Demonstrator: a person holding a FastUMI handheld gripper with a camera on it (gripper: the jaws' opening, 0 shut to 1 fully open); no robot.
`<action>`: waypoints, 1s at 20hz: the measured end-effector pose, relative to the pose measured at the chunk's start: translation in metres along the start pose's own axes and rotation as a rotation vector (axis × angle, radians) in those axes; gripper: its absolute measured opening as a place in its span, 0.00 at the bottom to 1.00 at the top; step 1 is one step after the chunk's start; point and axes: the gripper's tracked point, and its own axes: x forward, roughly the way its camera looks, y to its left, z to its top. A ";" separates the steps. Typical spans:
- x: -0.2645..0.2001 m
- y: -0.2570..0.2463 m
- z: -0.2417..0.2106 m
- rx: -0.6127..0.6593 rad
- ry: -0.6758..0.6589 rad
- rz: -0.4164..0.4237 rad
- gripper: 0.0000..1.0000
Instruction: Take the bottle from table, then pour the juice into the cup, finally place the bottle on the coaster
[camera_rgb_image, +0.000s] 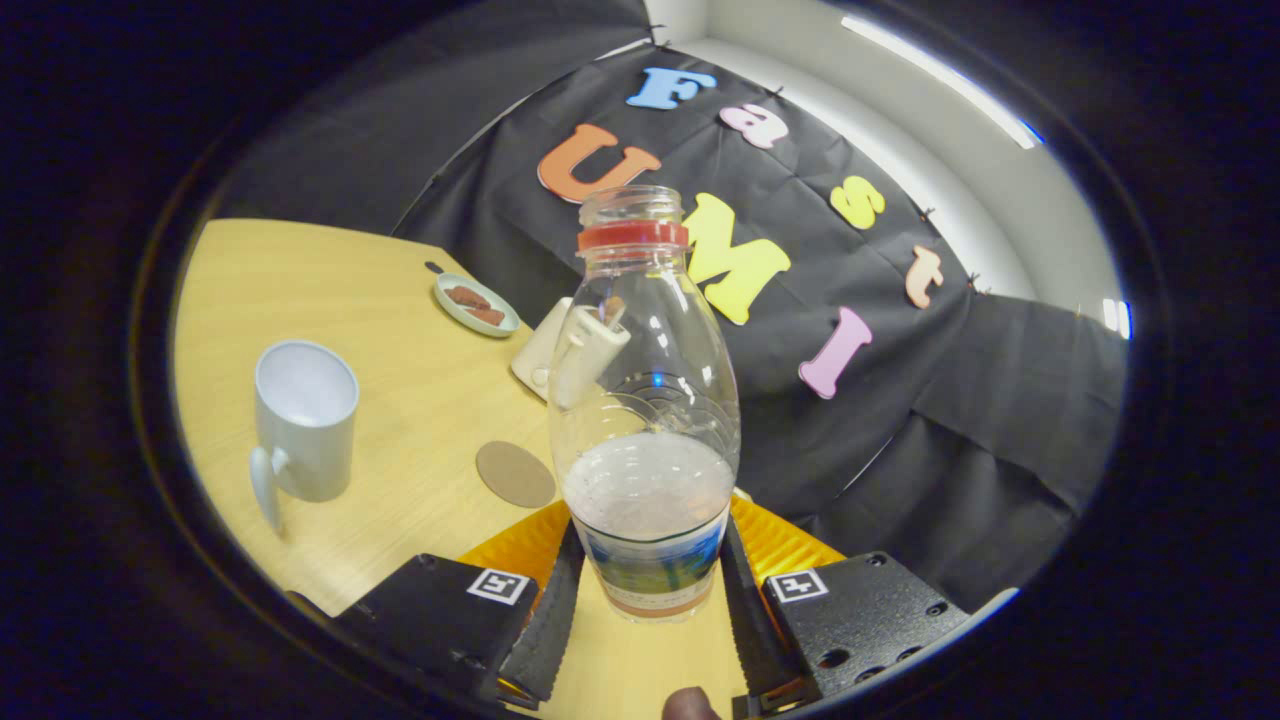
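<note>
From the gripper view, my worry is spillage: the bottle (645, 400) has no cap on, only a ring at its neck, and cloudy juice fills its lower part. I hold it low on the label, so a hurried tilt could let it swivel between the pads and miss the cup (303, 420). The gripper (648, 600) is clamped on the bottle's base, both fingers pressing its sides, and the bottle stands between them. The whole rig looks rolled, the table (400, 400) slanting under me. The cup stands well off to one side; the coaster (515, 474) lies bare between cup and bottle.
</note>
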 end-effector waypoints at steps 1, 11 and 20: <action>0.000 0.002 0.001 -0.049 -0.008 -0.010 0.73; 0.004 0.021 0.001 -0.410 -0.043 -0.064 0.73; 0.007 0.029 0.002 -0.621 -0.045 -0.073 0.72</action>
